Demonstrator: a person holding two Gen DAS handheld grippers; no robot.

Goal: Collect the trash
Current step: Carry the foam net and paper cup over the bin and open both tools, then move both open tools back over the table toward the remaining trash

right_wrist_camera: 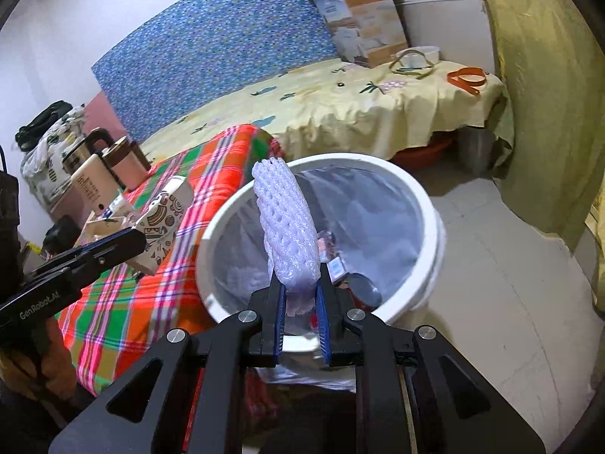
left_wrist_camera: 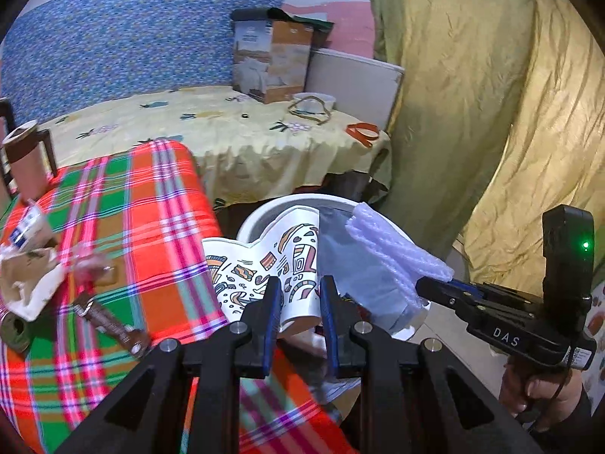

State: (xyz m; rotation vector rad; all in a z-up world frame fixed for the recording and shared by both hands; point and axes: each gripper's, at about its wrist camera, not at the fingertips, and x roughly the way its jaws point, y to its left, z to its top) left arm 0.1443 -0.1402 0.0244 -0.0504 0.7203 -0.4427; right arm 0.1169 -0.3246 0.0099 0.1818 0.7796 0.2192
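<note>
claws (left_wrist_camera: 300,302) over plaid tablecloth (left_wrist_camera: 143,204)

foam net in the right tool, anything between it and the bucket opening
Nothing visible. The foam net is pinched in the right tool directly over the open white bucket, whose mouth is uncovered; only trash lies inside.

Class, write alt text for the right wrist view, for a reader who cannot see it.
The right gripper holds a white foam net sleeve above an open white bucket lined with plastic, some trash already inside. At left, the left gripper holds a crushed patterned paper cup over a plaid-covered table.
</note>
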